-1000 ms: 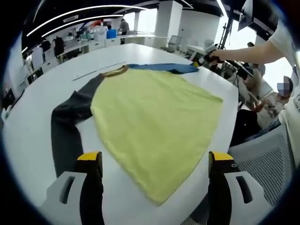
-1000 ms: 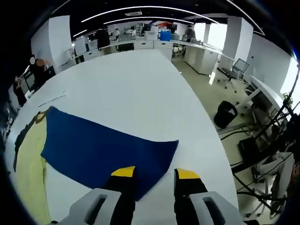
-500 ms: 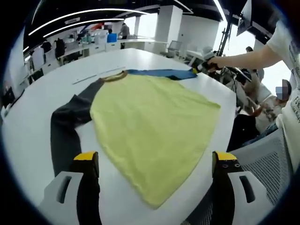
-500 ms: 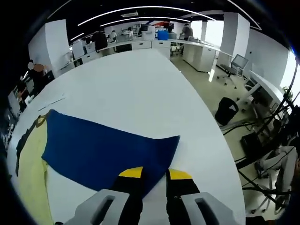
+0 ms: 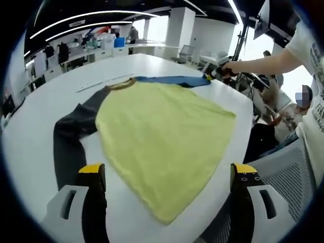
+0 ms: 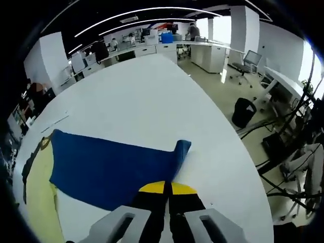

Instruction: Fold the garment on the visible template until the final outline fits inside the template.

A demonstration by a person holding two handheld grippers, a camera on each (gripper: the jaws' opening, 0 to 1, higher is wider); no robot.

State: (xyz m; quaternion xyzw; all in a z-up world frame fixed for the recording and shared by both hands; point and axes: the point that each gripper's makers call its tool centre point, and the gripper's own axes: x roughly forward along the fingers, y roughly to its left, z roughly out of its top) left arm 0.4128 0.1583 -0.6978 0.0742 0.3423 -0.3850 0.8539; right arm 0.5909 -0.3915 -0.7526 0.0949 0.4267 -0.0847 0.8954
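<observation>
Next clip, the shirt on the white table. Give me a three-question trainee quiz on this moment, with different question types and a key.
1. True or false: the right gripper is shut on the cuff end of the blue fabric sleeve.
2. Multiple choice: the jaws of the left gripper are (A) shut on the dark grey sleeve, (B) wide open above the yellow-green shirt body, (C) shut on the tan collar.
3. Fill in: the shirt lies spread on a ____ round-edged table.

Key: 1 true; 2 B; 3 white.
</observation>
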